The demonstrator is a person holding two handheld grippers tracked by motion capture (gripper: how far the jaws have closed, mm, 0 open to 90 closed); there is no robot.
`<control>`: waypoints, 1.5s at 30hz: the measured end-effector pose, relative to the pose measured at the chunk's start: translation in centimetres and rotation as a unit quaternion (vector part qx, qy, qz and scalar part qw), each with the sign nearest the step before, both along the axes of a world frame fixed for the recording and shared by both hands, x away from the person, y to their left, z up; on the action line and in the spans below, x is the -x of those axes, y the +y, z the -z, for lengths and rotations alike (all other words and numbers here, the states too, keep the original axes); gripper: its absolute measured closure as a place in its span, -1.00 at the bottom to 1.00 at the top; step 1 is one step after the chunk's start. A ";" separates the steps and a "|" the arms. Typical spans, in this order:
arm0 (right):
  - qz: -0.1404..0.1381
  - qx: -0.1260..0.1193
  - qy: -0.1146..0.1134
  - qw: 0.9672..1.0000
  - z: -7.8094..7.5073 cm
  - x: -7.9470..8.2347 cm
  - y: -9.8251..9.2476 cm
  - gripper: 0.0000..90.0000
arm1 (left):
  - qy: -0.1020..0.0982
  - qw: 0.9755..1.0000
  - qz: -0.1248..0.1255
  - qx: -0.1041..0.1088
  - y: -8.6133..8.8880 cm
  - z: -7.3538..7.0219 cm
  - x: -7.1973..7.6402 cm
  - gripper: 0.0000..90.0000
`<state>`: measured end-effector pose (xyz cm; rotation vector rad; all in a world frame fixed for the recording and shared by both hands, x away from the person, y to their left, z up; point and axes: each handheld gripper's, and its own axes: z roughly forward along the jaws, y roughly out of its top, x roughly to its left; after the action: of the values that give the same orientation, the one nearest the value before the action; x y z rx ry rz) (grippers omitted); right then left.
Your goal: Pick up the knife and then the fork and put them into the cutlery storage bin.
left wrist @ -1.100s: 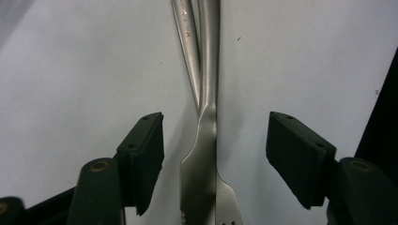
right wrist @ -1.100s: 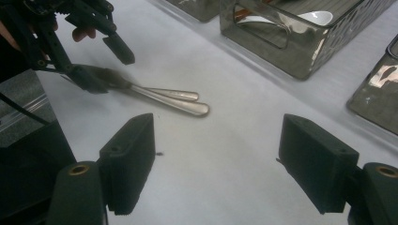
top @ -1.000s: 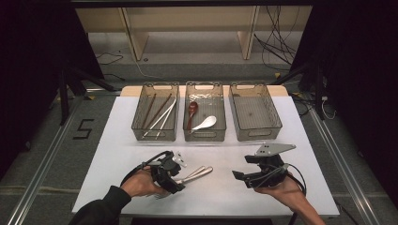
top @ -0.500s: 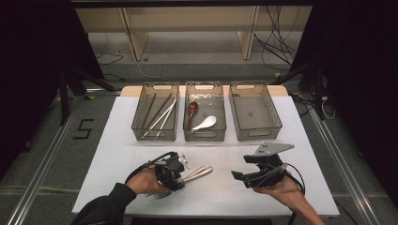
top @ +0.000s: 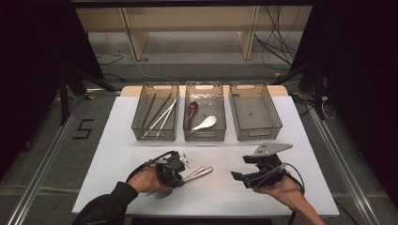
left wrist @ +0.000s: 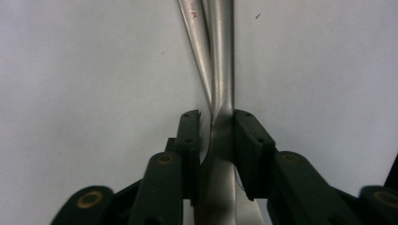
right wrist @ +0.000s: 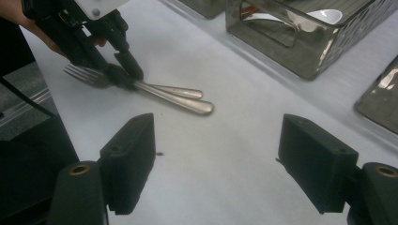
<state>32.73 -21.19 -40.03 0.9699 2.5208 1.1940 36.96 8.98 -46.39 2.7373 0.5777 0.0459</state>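
High view: left gripper (top: 174,169) low over the white surface (top: 117,136), near its front edge, fingers down on two forks (top: 197,173) lying side by side, handles pointing right, tines poking out below the hand. Right gripper (top: 248,176) held above the surface to the right, well apart from the forks. Farther back, three clear bins in a row: left bin (top: 155,87) with chopsticks, middle bin (top: 203,86) with a brown spoon and a white spoon (top: 205,123), right bin (top: 256,87).

Left gripper view: fingers (left wrist: 251,140) just closing, now narrow, straddling the neck of one fork (left wrist: 220,84), pads against its sides; second fork handle (left wrist: 195,42) just beside the first, running past the left finger.

Right gripper view: fingers (right wrist: 131,159) wide apart, nothing between them. Beyond, both forks (right wrist: 178,96) flat on the surface, the left gripper (right wrist: 123,72) clamped at their necks.
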 end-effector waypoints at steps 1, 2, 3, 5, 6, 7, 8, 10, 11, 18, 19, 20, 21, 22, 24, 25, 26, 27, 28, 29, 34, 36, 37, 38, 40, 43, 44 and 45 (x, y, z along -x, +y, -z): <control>0.000 0.000 0.000 1.000 0.0 0.0 0.0 -0.37 | 0.000 1.000 0.002 -0.001 0.0 0.0 0.0 0.66; 0.001 0.000 -0.001 1.000 0.0 0.0 0.0 -0.37 | 0.000 1.000 0.003 -0.001 -0.1 0.0 0.0 0.66; 0.001 0.000 -0.001 1.000 0.0 0.1 0.0 -0.36 | 0.001 1.000 0.002 0.000 -0.1 0.0 0.0 0.67; 0.000 0.000 0.000 1.000 -0.1 0.1 0.1 -0.36 | 0.000 1.000 0.004 -0.002 -0.1 -0.1 0.0 0.68; -0.001 0.002 -0.001 1.000 -0.1 0.0 0.1 -0.36 | -0.002 1.000 0.005 -0.004 -0.1 -0.1 0.0 0.69; -0.001 0.002 -0.001 1.000 0.0 0.1 0.2 -0.36 | -0.003 1.000 0.005 -0.005 -0.2 -0.1 0.1 0.70; -0.002 0.004 0.000 1.000 -0.1 0.1 0.2 -0.36 | -0.001 1.000 0.004 -0.005 -0.3 -0.1 0.1 0.70; -0.004 0.005 0.000 1.000 0.0 0.1 0.3 -0.36 | 0.003 1.000 0.009 -0.009 -0.4 -0.2 0.1 0.71; -0.003 0.005 0.000 1.000 0.0 0.1 0.3 -0.36 | 0.004 1.000 0.008 -0.008 -0.4 -0.2 0.2 0.72; -0.004 0.005 -0.001 1.000 0.0 0.1 0.3 -0.36 | 0.004 1.000 0.008 -0.010 -0.5 -0.8 0.4 0.73; -0.004 0.006 0.000 1.000 0.0 0.1 0.3 -0.36 | 0.004 1.000 0.008 -0.009 -0.4 -0.7 0.4 0.73; -0.004 0.005 0.000 1.000 0.0 0.1 0.3 -0.36 | 0.006 1.000 0.007 -0.010 -0.3 -0.6 0.4 0.74; -0.005 0.006 -0.001 1.000 0.0 0.1 0.4 -0.36 | 0.005 1.000 0.008 -0.014 -0.3 -0.5 0.4 0.74; -0.005 0.005 -0.001 1.000 -0.1 0.1 0.4 -0.36 | 0.003 1.000 0.009 -0.017 -0.4 -0.4 0.4 0.74; -0.004 0.005 -0.001 1.000 -0.1 0.1 0.4 -0.36 | 0.004 1.000 0.007 -0.019 -0.4 -0.4 0.4 0.74; -0.004 0.005 -0.001 1.000 -0.1 0.1 0.4 -0.36 | 0.007 1.000 0.007 -0.019 -0.4 -0.4 0.3 0.73; -0.004 0.005 0.000 1.000 -0.1 0.1 0.4 -0.36 | 0.007 1.000 0.009 -0.023 -0.4 -0.4 0.3 0.73; -0.004 0.006 -0.001 1.000 0.0 0.1 0.4 -0.36 | 0.006 1.000 0.004 -0.019 -0.4 -0.3 0.3 0.72; -0.004 0.006 0.000 1.000 0.0 0.1 0.4 -0.36 | 0.006 1.000 0.003 -0.019 -0.4 -0.3 0.3 0.71; -0.004 0.005 0.000 1.000 0.0 0.1 0.4 -0.36 | 0.007 1.000 0.000 -0.017 -0.4 -0.2 0.3 0.70; -0.004 0.005 0.001 1.000 0.0 0.1 0.4 -0.36 | 0.003 1.000 -0.006 -0.017 -0.7 -0.1 0.2 0.59; -0.004 0.005 0.001 1.000 0.0 0.1 0.4 -0.36 | 0.000 1.000 -0.003 -0.021 -0.7 -0.1 0.3 0.59; -0.003 0.005 0.002 1.000 0.0 0.1 0.5 -0.36 | -0.001 1.000 -0.003 -0.022 -0.8 -0.1 0.3 0.59; -0.003 0.005 0.001 1.000 0.0 0.1 0.5 -0.36 | -0.002 1.000 -0.003 -0.023 -0.8 -0.1 0.3 0.59; -0.004 0.005 0.000 1.000 0.0 0.1 0.5 -0.36 | -0.004 1.000 -0.003 -0.026 -0.9 -0.1 0.4 0.60; -0.004 0.005 -0.001 1.000 0.0 0.1 0.5 -0.36 | -0.002 1.000 -0.004 -0.026 -0.8 -0.2 0.4 0.73; -0.004 0.005 0.000 1.000 0.0 0.1 0.5 -0.36 | -0.002 1.000 -0.004 -0.024 -0.8 -0.2 0.4 0.73; -0.004 0.005 0.000 1.000 0.0 0.1 0.5 -0.36 | -0.002 1.000 -0.004 -0.022 -0.8 -0.1 0.4 0.74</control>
<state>32.64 -20.72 -40.01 0.9576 2.5303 1.1825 36.61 8.20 -46.24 2.7772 0.5942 0.0675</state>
